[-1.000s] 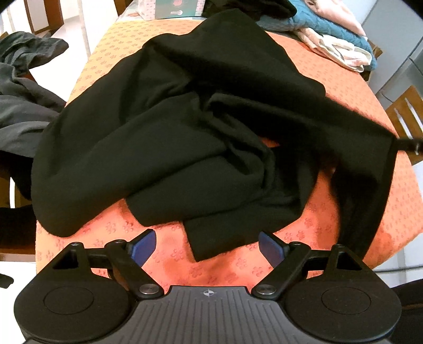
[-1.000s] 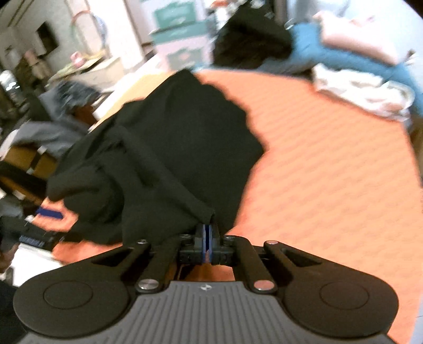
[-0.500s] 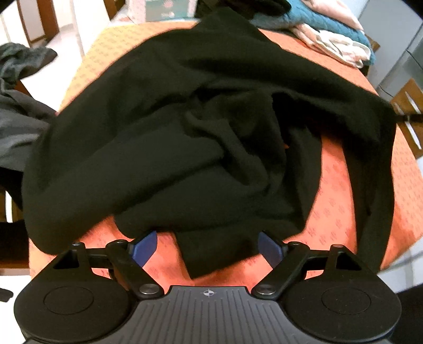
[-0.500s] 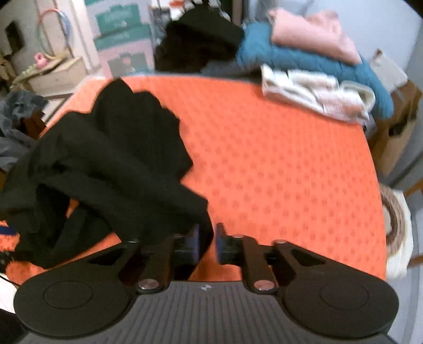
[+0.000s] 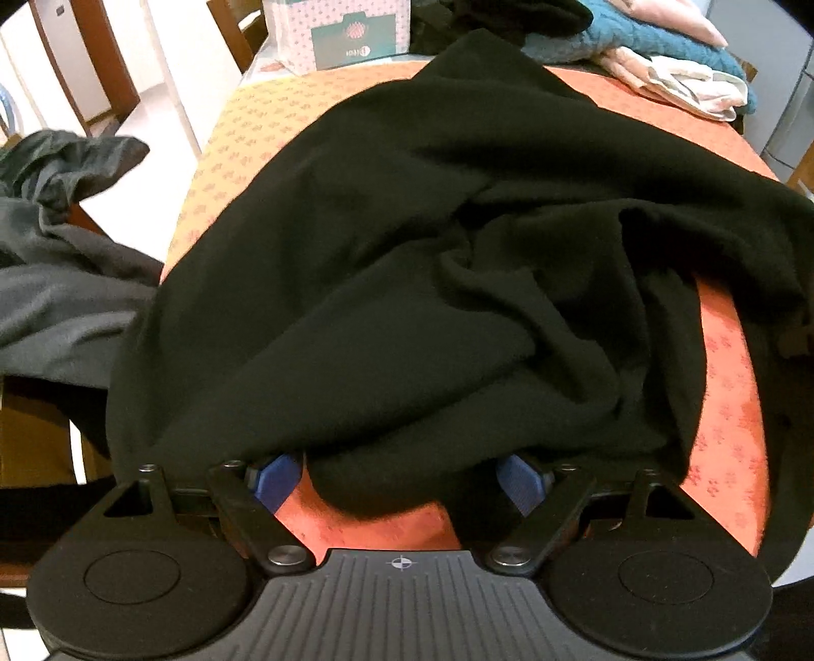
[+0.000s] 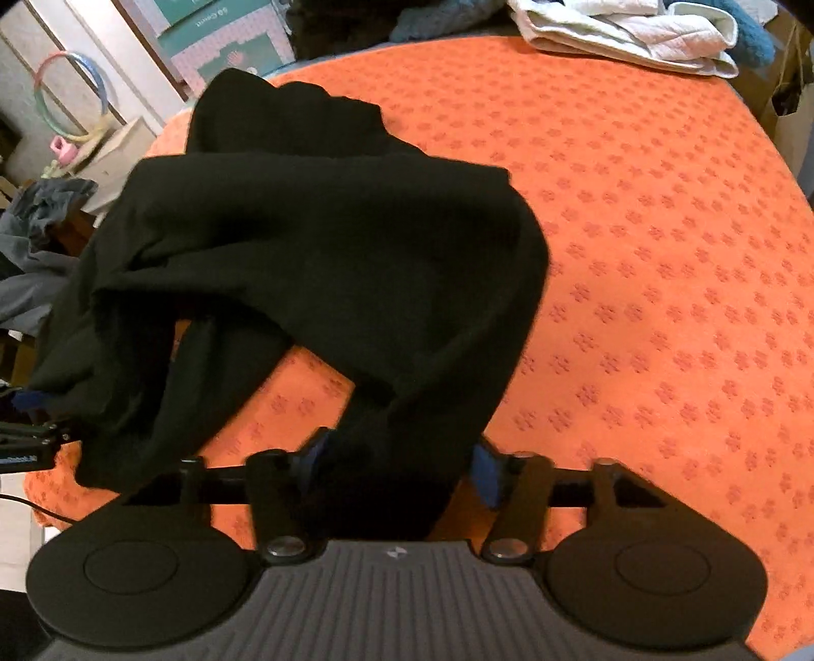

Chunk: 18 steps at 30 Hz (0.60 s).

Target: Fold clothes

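A crumpled black garment (image 5: 407, 254) lies on the table's orange patterned cloth (image 5: 727, 386). My left gripper (image 5: 402, 475) is open, its blue pads wide apart, with the garment's near edge lying between and over them. In the right wrist view the same garment (image 6: 325, 244) covers the left half of the table. My right gripper (image 6: 397, 465) is open, and a fold of the black cloth hangs between its blue pads. The left gripper also shows at the far left edge of the right wrist view (image 6: 25, 437).
Folded clothes, teal, pink and white (image 5: 676, 56), are piled at the table's far right; they also show in the right wrist view (image 6: 626, 30). A grey garment (image 5: 56, 264) hangs off to the left. A patterned box (image 5: 351, 30) stands at the back. The orange cloth (image 6: 661, 254) stretches to the right.
My right gripper has opened from shut and let the black cloth slacken between its pads. My left gripper has moved forward, so the garment's edge now lies over its pads.
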### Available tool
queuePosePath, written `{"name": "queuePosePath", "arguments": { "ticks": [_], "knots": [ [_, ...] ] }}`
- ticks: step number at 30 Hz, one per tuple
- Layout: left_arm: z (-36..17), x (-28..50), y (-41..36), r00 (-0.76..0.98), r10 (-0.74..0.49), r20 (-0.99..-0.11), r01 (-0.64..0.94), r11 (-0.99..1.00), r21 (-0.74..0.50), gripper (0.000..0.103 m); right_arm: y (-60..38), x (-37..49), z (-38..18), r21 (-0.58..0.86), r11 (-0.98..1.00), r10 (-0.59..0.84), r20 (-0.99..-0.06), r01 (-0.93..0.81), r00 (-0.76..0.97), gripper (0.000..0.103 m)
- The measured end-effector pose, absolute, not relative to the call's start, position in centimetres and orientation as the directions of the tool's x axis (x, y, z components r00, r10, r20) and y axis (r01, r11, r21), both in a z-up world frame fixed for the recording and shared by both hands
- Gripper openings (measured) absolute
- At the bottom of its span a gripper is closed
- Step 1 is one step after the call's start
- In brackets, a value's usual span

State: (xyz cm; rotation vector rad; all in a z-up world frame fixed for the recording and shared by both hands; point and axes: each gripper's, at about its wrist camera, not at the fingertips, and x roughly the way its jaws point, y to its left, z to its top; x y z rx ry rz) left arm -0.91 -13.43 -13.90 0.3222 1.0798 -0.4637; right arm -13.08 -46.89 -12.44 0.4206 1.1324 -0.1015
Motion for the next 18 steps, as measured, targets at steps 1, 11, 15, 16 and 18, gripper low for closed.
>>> {"name": "queuePosePath", "arguments": {
  "ticks": [1, 11, 15, 16, 18],
  "knots": [
    [-14.0, -0.7, -13.5, 0.392, -0.206, -0.897, 0.514, 0.857, 0.028, 0.085, -46.9, -12.8, -12.4, 0.279, 0.917, 0.138, -0.891, 0.284, 0.432, 0.032],
    [-11.7, -0.4, -13.4, 0.334, -0.328, -0.884, 0.568, 0.818, -0.089, 0.011, -50.6, -12.3, -8.9, 0.190, 0.959, 0.079, -0.893, 0.212, 0.443, 0.007],
    [-9.9, -0.3, -12.9, 0.300, -0.379, -0.875, 0.563, 0.811, -0.159, 0.010, -54.6, -11.9, -6.7, 0.106, 0.969, -0.009, -0.888, 0.224, 0.460, 0.007],
    [-9.4, -0.3, -12.8, 0.291, -0.392, -0.873, 0.561, 0.809, -0.176, 0.010, -55.7, -11.8, -6.1, 0.085, 0.970, -0.031, -0.885, 0.227, 0.464, 0.007],
    [-8.6, -0.5, -12.9, 0.261, -0.422, -0.868, 0.570, 0.793, -0.214, 0.010, -57.8, -11.0, -4.8, 0.044, 0.972, -0.073, -0.876, 0.230, 0.476, 0.007]
  ]
}}
